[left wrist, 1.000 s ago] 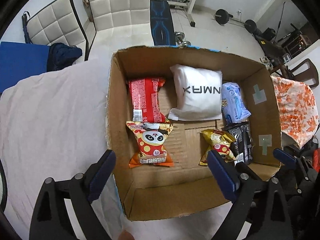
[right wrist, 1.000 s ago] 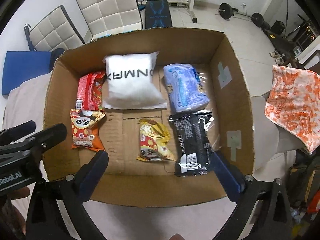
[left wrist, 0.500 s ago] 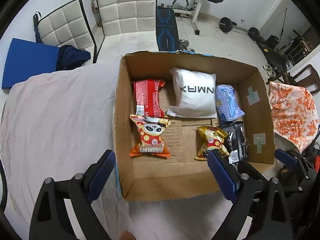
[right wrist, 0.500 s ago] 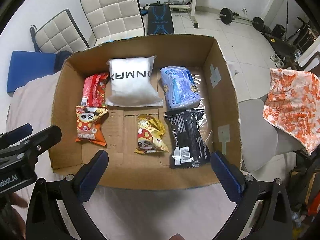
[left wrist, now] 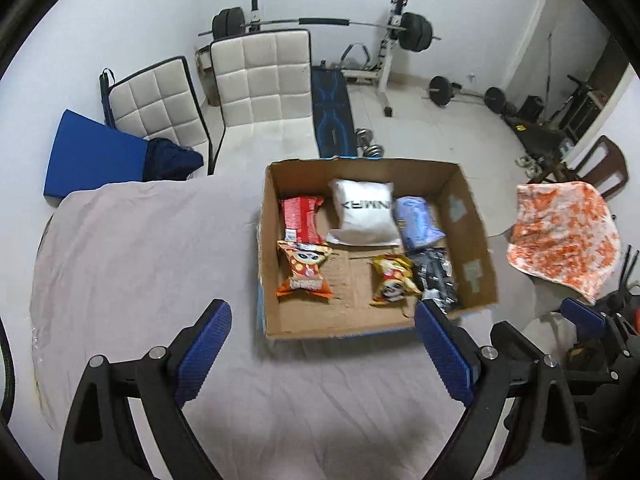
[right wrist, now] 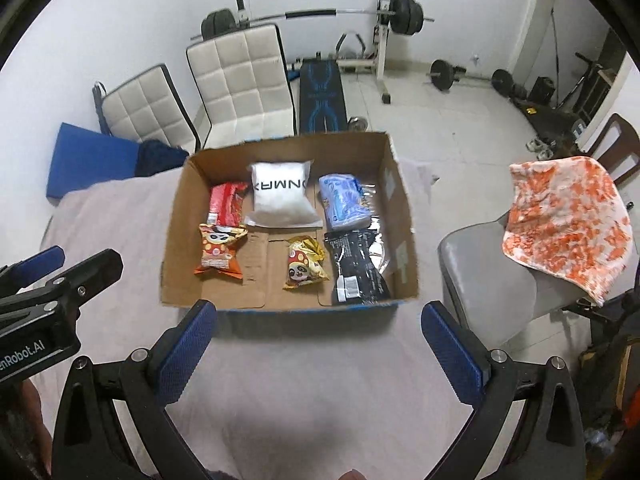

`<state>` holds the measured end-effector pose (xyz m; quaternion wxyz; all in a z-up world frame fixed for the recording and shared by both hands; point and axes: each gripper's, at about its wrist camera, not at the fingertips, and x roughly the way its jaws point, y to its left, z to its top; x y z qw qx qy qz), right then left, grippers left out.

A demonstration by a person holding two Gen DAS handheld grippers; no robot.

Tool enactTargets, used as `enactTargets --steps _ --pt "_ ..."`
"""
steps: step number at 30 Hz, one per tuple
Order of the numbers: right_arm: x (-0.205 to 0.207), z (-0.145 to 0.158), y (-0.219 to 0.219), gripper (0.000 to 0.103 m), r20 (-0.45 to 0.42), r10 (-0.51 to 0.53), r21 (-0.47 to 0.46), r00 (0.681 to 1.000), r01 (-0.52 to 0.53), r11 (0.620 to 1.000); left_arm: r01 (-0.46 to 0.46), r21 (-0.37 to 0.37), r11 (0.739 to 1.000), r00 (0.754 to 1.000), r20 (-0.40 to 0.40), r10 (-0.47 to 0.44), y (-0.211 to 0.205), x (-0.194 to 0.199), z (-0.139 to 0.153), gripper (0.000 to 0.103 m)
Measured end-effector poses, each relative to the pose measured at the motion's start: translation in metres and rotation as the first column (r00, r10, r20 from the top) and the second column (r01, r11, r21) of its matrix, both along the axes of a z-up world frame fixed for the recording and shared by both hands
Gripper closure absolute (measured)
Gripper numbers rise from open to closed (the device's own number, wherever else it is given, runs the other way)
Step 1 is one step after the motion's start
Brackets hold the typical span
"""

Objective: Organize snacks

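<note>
6 snack packs are seen laid flat in 2 rows inside cardboard box [right wrist: 176, 256] on cloth-covered table [right wrist: 304, 364]: white pack [right wrist: 282, 196] at back-centre, black pack [right wrist: 356, 268] front-right. Left gripper [left wrist: 322, 350] & right gripper [right wrist: 318, 346] are held near box's front edge, fingers spread wide, nothing gripped.

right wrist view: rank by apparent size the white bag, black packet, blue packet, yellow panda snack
1. white bag
2. black packet, close behind; it lies nearer the camera, so this order is unsure
3. blue packet
4. yellow panda snack, clearly smallest
</note>
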<state>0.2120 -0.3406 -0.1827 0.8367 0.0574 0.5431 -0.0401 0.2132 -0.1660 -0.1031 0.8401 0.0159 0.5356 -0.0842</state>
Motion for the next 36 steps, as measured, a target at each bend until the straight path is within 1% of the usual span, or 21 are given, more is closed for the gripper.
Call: enactTargets --steps 6,10,14,17,27,31,36 --pt "-0.053 0.049 0.0 0.0 0.053 -0.029 0.023 0.998 0.028 0.999 0.009 -0.023 1.0 0.999 0.051 -0.007 0.009 -0.043 0.046 0.009" --pt "-0.087 0.083 0.002 0.0 0.082 -0.031 0.026 0.996 0.029 0.999 0.013 -0.038 0.999 0.996 0.086 -0.01 0.015 -0.071 0.075 0.009" --pt "-0.117 0.112 0.01 0.0 0.116 -0.016 0.02 0.993 0.014 1.0 0.014 -0.059 0.998 0.995 0.095 -0.009 0.02 -0.097 0.091 0.009" --pt "-0.138 0.133 0.018 0.0 0.145 -0.004 0.007 0.989 0.003 1.0 0.015 -0.058 0.998 0.995 0.1 -0.009 0.022 -0.115 0.099 0.009" --pt "-0.182 0.179 0.032 0.0 0.203 -0.006 -0.007 0.979 0.008 1.0 -0.02 -0.043 0.999 0.987 0.156 0.026 0.04 -0.145 0.125 0.009" --pt "-0.188 0.188 0.032 0.0 0.219 -0.014 -0.013 0.976 0.017 1.0 -0.024 -0.026 0.999 0.985 0.172 0.028 0.043 -0.154 0.13 0.009" --pt "-0.187 0.192 0.033 0.0 0.228 -0.011 -0.016 0.974 0.015 1.0 -0.017 -0.015 1.0 0.983 0.183 0.019 0.043 -0.161 0.133 0.009"
